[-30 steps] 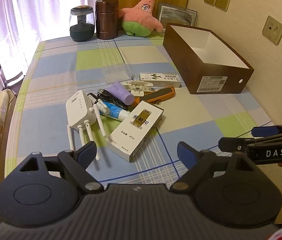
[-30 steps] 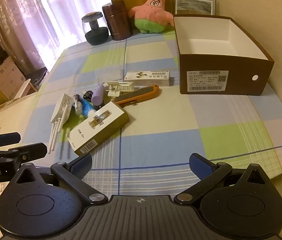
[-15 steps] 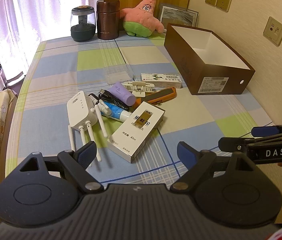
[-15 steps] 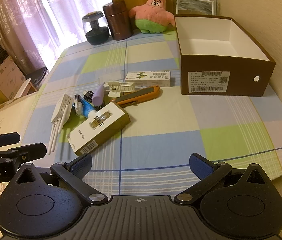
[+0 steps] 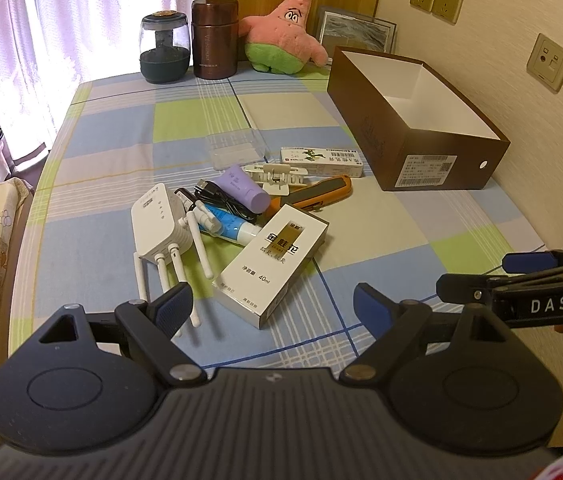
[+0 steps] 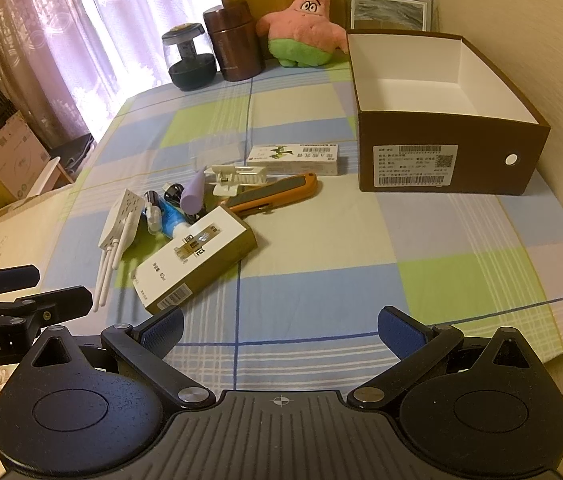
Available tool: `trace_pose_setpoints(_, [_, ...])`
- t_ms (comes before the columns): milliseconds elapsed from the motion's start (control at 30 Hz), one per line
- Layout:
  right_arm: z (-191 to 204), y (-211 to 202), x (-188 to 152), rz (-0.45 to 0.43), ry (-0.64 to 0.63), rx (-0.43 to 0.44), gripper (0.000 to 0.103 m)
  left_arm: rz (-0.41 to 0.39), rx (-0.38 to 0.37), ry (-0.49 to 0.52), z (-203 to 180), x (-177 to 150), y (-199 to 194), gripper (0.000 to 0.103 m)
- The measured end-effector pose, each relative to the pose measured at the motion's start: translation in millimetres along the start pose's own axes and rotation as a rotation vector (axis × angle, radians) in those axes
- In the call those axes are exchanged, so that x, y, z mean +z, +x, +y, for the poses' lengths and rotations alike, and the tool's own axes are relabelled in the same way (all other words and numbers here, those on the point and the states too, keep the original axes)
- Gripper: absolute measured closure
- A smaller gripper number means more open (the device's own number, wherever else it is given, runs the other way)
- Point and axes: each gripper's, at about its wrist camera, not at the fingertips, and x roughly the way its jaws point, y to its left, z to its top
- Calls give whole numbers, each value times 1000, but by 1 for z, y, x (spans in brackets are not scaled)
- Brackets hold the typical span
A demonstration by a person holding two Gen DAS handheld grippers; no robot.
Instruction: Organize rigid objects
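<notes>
we see both grippers held above the near edge of a table covered by a checked cloth [image 6: 421, 248]. the left gripper [image 5: 271, 306] has its blue-padded fingers spread wide apart, holding nothing; the right gripper [image 6: 279, 330] likewise stands wide apart and empty. each gripper appears at the edge of the other's view.

the objects to be organized lie in a loose pile near the middle of the table. nearest the grippers is a white and gold carton [image 5: 275, 260], lying flat and resting partly on a blue and white tube [image 5: 227, 226]. to its left a white router [image 5: 157, 220] lies with its antennas pointing toward the near edge. behind the tube we find a black cable [image 5: 217, 200] and a lilac tube [image 5: 245, 188]. an orange utility knife [image 6: 273, 196] lies behind the carton, with a white plastic clip [image 6: 237, 178] overlapping its far end. just beyond sit a small white medicine box [image 6: 293, 158] and a clear plastic case [image 5: 235, 148].

an open brown box [image 6: 453, 160] with a white interior stands to the right, apart from the pile, beside the wall. at the far edge we note a dark glass jar [image 6: 189, 58], a brown canister [image 6: 235, 42] and a pink starfish plush [image 6: 303, 26].
</notes>
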Motion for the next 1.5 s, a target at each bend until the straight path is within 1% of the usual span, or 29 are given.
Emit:
trace_pose_setpoints(700, [-1,-1,5,1,-4,-1,2,1,0,-3,0,0,0,18])
trace_pose_setpoints(733, [-2,0,8,2,-5,0,2,2,1,-4,0,4,-1,18])
trace_pose_setpoints(933, [0,10,15,6,-14,-1,2,2,2,-8,1,3,1,18])
trace_pose_setpoints(1000, [1,10,15,5,-16,-1,2,2,4,-11,7,7,9,18])
trace_pose_setpoints(1500, [1,12,17,9,-20,1,2,3,5,-13,7,7,9,18])
